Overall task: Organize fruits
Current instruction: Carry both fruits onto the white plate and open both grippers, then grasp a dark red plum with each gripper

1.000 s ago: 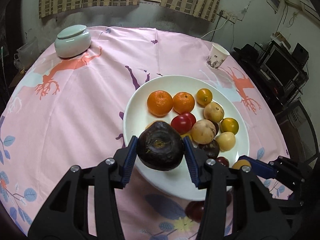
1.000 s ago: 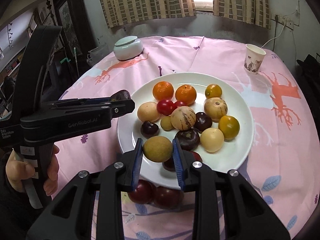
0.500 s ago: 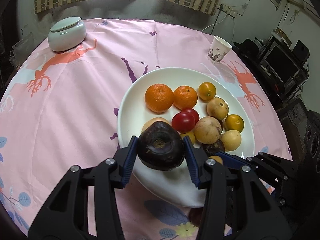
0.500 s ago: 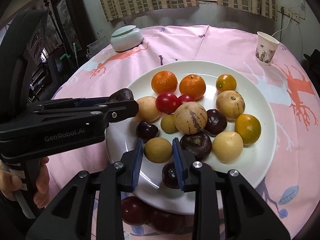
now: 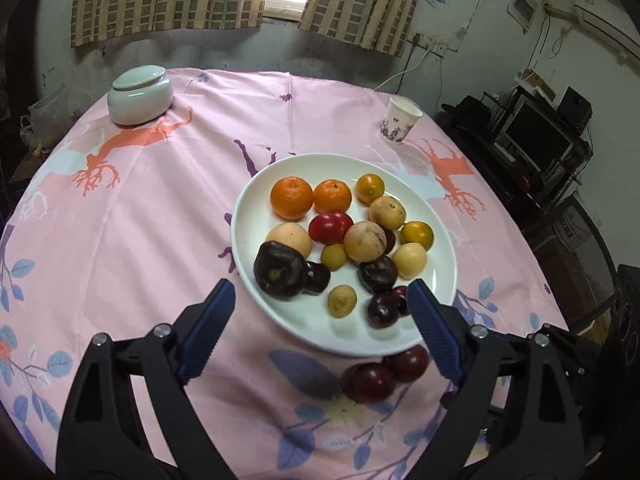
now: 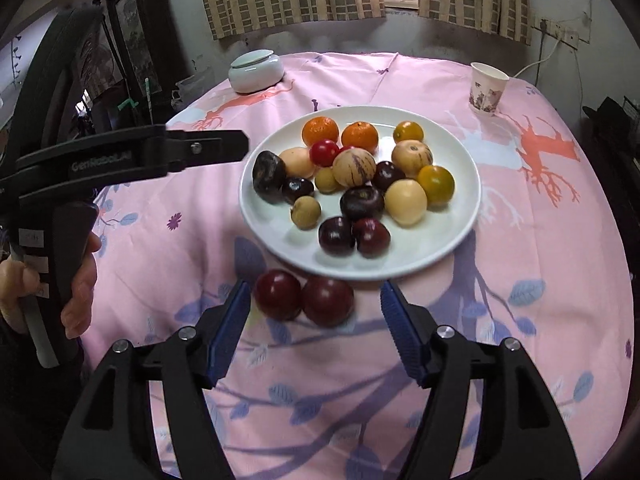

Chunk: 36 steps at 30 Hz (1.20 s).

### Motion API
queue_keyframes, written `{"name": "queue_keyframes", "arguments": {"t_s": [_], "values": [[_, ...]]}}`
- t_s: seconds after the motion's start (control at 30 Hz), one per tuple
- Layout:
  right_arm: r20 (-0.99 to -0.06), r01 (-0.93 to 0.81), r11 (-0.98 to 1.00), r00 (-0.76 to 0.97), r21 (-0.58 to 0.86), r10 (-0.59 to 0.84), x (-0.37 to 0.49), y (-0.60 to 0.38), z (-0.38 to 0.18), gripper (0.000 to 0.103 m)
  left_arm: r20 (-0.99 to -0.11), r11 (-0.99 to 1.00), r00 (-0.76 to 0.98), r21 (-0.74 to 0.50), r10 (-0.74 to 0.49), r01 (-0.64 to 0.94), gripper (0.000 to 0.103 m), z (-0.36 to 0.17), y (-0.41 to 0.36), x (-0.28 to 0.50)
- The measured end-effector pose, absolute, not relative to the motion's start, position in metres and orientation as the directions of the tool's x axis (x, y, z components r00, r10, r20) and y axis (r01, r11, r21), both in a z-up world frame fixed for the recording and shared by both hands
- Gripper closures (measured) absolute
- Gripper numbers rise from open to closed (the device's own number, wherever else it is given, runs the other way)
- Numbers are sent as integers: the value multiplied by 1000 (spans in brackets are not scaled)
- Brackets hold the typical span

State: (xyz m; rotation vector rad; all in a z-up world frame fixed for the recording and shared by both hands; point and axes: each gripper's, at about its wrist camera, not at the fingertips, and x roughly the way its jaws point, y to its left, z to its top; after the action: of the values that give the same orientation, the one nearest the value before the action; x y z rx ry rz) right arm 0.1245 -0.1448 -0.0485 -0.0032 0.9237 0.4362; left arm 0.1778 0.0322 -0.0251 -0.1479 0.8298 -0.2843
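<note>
A white plate on the pink cloth holds several fruits: oranges, red tomatoes, yellow and dark ones. A large dark purple fruit lies at the plate's left edge. My left gripper hangs just before it, its jaws opening wide and touching nothing. A small tan fruit rests on the plate. My right gripper is nearer the table's front edge, jaws opening and empty. Two red plums lie on the cloth just ahead of its fingertips. The left gripper shows side-on at the left.
A lidded pale ceramic jar stands at the far left of the round table. A paper cup stands at the far right. A person's hand holds the left gripper's handle. A monitor and speakers stand beyond the table's right edge.
Both grippers have let go and pulled back toward the table's front. The dark purple fruit and the small tan fruit now lie on the plate, and both pairs of jaws stand apart.
</note>
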Motion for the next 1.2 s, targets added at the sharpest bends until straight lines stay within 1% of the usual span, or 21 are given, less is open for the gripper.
{"name": "queue_keyframes", "arguments": {"t_s": [0.03, 0.07, 0.1, 0.13, 0.17, 0.2, 0.37, 0.53, 0.6, 0.67, 0.7, 0.73, 0.77, 0.8, 0.87, 1.0, 1.13, 1.2], "values": [[-763, -352, 914, 529, 202, 372, 115, -152, -48, 33, -695, 953, 652, -234, -303, 192, 11, -25, 32, 164], [-754, -337, 915, 537, 220, 379, 106, -157, -47, 30, -688, 954, 661, -229, -301, 195, 10, -25, 32, 151], [-743, -318, 917, 547, 242, 386, 96, -165, -46, 24, -684, 955, 666, -225, -298, 195, 9, -28, 32, 138], [-735, -303, 918, 555, 257, 389, 88, -170, -47, 21, -686, 955, 665, -222, -295, 195, 7, -32, 31, 128], [-731, -291, 919, 561, 266, 389, 81, -174, -47, 16, -692, 955, 658, -219, -296, 200, 7, -36, 30, 119], [-732, -280, 922, 563, 268, 384, 76, -177, -49, 14, -701, 955, 650, -213, -295, 204, 7, -40, 29, 112], [-770, -250, 942, 547, 223, 328, 65, -178, -58, 14, -734, 963, 623, -188, -270, 195, 7, -57, 33, 90], [-803, -264, 945, 512, 191, 305, 70, -166, -73, 14, -745, 964, 612, -206, -266, 168, 7, -64, 43, 81], [-797, -277, 945, 524, 173, 299, 76, -160, -76, 14, -745, 965, 614, -203, -262, 164, 7, -64, 45, 78], [-771, -293, 941, 556, 169, 311, 85, -156, -77, 14, -741, 966, 619, -204, -260, 161, 7, -63, 48, 74], [-767, -294, 942, 564, 162, 308, 90, -154, -77, 17, -740, 966, 620, -206, -260, 159, 7, -63, 50, 72], [-765, -292, 944, 569, 156, 303, 96, -152, -79, 23, -739, 966, 622, -209, -260, 155, 7, -63, 52, 70], [-767, -297, 941, 562, 161, 309, 102, -150, -81, 36, -739, 966, 622, -210, -258, 151, 7, -64, 55, 68], [-771, -300, 937, 549, 179, 323, 110, -148, -84, 47, -740, 966, 622, -212, -256, 146, 7, -64, 57, 67], [-781, -292, 937, 533, 191, 325, 121, -144, -91, 55, -742, 966, 620, -220, -256, 135, 7, -66, 63, 65], [-793, -300, 929, 500, 218, 348, 134, -137, -103, 59, -742, 965, 619, -230, -256, 123, 7, -67, 71, 64], [-795, -298, 936, 515, 185, 321, 142, -131, -106, 60, -743, 963, 615, -237, -264, 127, 7, -68, 72, 65], [-791, -305, 932, 512, 195, 333, 145, -130, -107, 60, -744, 962, 612, -237, -268, 134, 7, -68, 70, 66]]}}
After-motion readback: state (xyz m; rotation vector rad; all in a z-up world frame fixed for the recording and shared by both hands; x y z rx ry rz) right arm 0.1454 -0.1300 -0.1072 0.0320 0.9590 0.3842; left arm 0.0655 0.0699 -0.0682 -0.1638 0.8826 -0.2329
